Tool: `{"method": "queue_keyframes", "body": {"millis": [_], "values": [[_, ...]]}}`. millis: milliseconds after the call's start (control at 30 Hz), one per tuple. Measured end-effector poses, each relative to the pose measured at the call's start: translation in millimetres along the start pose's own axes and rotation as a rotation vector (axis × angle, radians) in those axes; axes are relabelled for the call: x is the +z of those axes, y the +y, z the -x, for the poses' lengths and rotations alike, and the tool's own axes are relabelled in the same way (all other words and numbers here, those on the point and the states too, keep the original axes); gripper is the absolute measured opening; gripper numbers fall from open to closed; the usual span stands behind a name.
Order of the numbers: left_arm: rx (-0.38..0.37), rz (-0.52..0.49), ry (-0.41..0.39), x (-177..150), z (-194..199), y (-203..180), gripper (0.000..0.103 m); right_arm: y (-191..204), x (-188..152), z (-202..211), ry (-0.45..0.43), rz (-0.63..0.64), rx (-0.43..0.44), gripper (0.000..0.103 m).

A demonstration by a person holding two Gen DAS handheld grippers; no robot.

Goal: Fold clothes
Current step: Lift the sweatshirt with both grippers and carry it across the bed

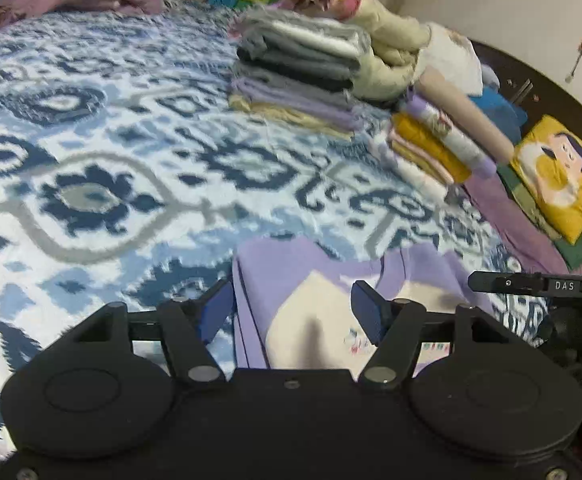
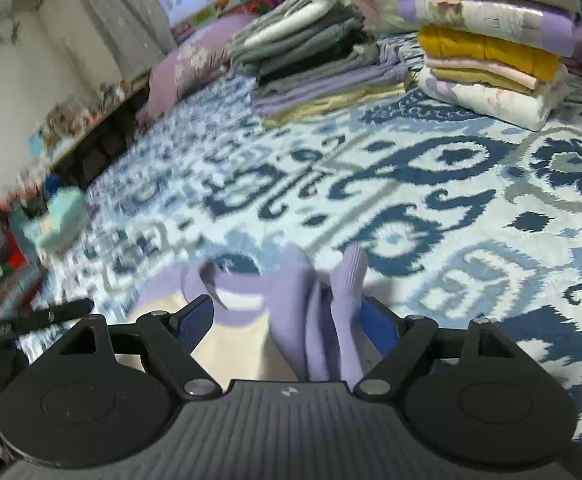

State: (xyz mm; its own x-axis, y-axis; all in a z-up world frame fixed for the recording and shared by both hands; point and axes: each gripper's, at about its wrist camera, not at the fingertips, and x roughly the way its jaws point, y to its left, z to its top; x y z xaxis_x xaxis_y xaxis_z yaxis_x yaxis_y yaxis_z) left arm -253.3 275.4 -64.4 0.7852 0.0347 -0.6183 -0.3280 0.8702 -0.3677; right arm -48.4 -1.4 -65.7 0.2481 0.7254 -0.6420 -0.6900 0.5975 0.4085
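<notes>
— Lilac garment [image 1: 275, 280] on the patterned bed [image 1: 91, 120], both sets of fingers spread wide over it, gripping nothing?

— Yes. My right gripper [image 2: 287, 322] straddles bunched folds; a careless pinch could catch several layers and skew the fold. My left gripper [image 1: 291, 312] hovers.

Folded stacks [image 1: 299, 68] on bedspread [image 1: 111, 160]

The shirt's [image 2: 291, 280] near part is hidden behind the right gripper [image 2: 287, 320] body (folds blurred).
</notes>
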Motion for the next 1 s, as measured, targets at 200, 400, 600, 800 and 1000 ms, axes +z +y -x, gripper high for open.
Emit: {"method": "queue_keyframes", "body": {"millis": [200, 400, 600, 800, 1000], "values": [[0.05, -0.064, 0.062, -15.4, -28.1, -9.9, 0.065, 20.7, -15.1, -27.7, 0.014, 0.215, -0.074, 0.082], [0.069, -0.145, 0.016, -21.3, -31.4, -27.8, 0.01, 17.1, -16.8, -47.7, 0.014, 0.208, -0.063, 0.03], [-0.009, -0.073, -0.075, 1.7, -0.8, -19.2, 0.006, 38.9, 20.6, -37.4, -0.054, 0.28, -0.036, 0.019], [-0.008, -0.064, -0.185, 80.5, 12.1, -13.9, 0.006, 65.5, 89.5, -33.3, -0.153, 0.332, -0.007, 0.019], [0.052, -0.103, -0.254, 189.7, -2.1, -11.2, 0.006, 91.8, 177.3, -43.4, -0.244, 0.344, 0.0, 0.019]]}}
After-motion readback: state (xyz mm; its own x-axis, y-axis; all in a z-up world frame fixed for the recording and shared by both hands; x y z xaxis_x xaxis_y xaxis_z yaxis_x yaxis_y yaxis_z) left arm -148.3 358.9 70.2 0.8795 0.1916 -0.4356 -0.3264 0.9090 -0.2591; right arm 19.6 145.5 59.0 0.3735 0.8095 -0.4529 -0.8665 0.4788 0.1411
